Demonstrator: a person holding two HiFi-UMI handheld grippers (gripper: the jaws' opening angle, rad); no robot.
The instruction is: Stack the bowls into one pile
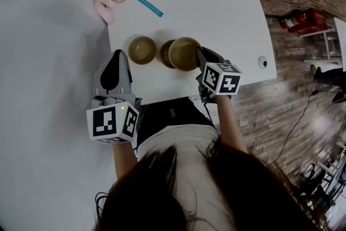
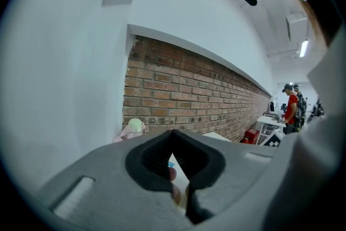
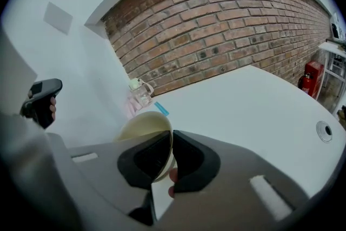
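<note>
Fingers (image 3: 190, 159) of right gripper (image 3: 168, 138) clamp tilted tan bowl (image 3: 141, 126) by rim, left gripper (image 2: 173, 135) closed, empty

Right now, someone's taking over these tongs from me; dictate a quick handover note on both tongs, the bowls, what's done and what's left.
Right tongs: shut on the rim of a tan round bowl, held tilted beside a second tan bowl.
Left tongs: shut, empty, by the white table's left edge.
Third tan bowl: alone on the table, further left.
Done: nothing stacked yet.
Left: nest the held bowl, then gather all three into one pile.
</note>
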